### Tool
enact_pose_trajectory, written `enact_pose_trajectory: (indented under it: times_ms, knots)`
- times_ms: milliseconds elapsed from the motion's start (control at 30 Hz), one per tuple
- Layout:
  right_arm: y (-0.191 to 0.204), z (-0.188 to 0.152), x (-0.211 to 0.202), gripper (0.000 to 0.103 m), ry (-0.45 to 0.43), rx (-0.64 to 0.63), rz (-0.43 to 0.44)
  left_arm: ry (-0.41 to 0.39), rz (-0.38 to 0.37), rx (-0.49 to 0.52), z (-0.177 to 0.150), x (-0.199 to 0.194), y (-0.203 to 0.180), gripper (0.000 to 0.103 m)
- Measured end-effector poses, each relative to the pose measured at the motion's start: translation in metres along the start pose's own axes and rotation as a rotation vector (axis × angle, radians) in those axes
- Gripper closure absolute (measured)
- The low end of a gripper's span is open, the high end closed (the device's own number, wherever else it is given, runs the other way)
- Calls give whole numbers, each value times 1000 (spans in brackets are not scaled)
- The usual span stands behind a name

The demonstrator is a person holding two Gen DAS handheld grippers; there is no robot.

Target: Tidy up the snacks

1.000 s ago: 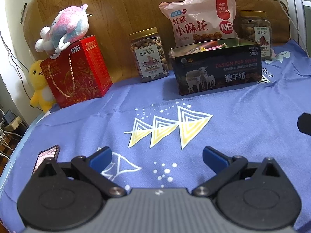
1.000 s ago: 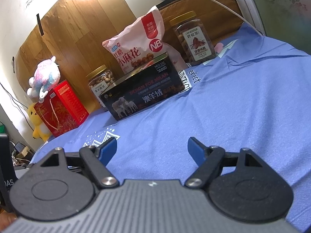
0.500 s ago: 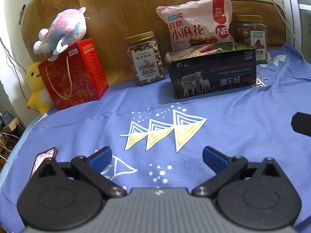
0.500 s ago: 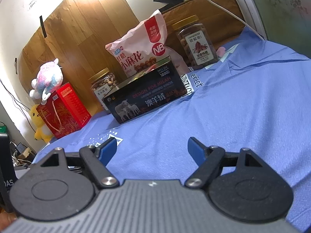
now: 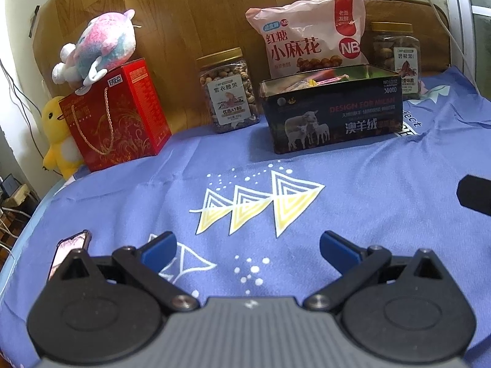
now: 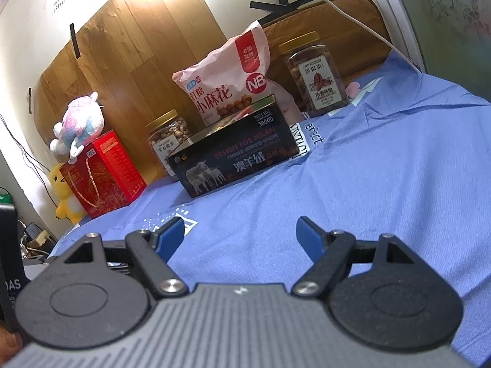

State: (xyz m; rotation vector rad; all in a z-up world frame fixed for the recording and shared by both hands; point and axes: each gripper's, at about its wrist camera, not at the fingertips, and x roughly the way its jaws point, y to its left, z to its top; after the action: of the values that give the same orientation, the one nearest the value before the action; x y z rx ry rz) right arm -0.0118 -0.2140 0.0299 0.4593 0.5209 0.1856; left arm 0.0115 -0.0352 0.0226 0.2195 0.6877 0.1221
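A dark open tin [image 5: 333, 115] with sheep printed on it holds several wrapped snacks at the back of the blue cloth; it also shows in the right wrist view [image 6: 236, 161]. Behind it leans a pink snack bag [image 5: 310, 35] [image 6: 228, 82]. A nut jar [image 5: 228, 90] [image 6: 167, 136] stands left of the tin and another jar [image 5: 397, 55] [image 6: 316, 75] right of it. My left gripper [image 5: 248, 251] is open and empty, low over the cloth, well short of the tin. My right gripper [image 6: 241, 236] is open and empty too.
A red gift box [image 5: 115, 116] with a plush toy [image 5: 98, 49] on top stands at the back left, a yellow plush duck [image 5: 56, 141] beside it. A phone [image 5: 69, 251] lies near the cloth's left edge. Part of the right gripper's body [image 5: 475, 196] shows at the right.
Both grippers have drawn back a little from the tin and tilted upward, so the snacks sit lower and farther in view. Both stayed open.
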Motion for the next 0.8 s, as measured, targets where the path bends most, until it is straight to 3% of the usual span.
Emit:
enact_pose_trajectory:
  times_ms: [433,800]
  knots:
    - [1,-1,0,21,1,0,-1,67,-22,-63,-3,9,7,0]
    - [2,-4,1,21,3,1,-3,79,-11,-51,-4,11,7,0]
